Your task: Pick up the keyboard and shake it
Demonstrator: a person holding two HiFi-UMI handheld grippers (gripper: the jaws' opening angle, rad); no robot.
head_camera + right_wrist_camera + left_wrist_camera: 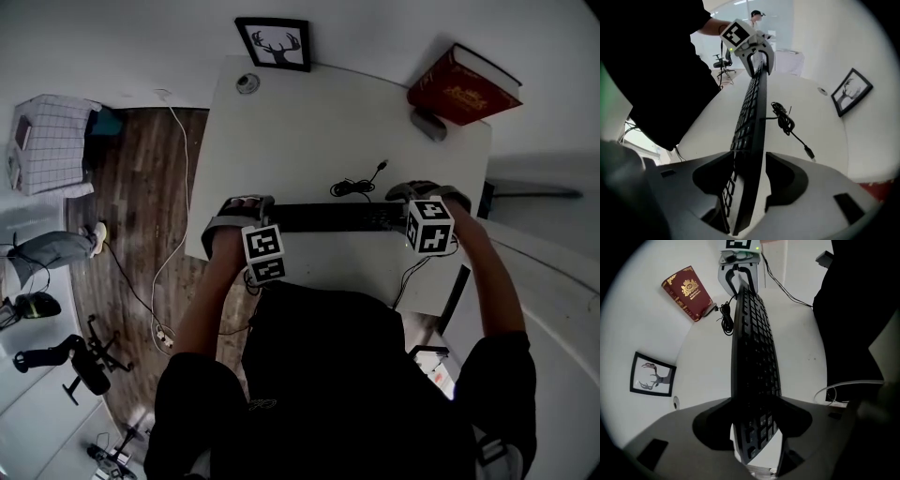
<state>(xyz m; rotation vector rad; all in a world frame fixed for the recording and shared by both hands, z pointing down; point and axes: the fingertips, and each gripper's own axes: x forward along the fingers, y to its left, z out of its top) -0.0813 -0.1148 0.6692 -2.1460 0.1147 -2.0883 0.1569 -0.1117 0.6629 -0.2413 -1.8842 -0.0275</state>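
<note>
We see the keyboard [328, 217] tipped on its long edge at the near side of the desk [309, 122], left gripper [754, 427] clamped on one end, right gripper [750, 183] jaws apart around the other end.

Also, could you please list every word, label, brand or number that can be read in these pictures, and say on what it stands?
Nothing here can be read for certain.
Red book: gold crest and gold lettering on the cover, too blurred to read.
Keyboard: key legends too dark and small to read.
Marker cubes: black-and-white square patterns, no words.
Framed picture: an antlers drawing, no text.
</note>
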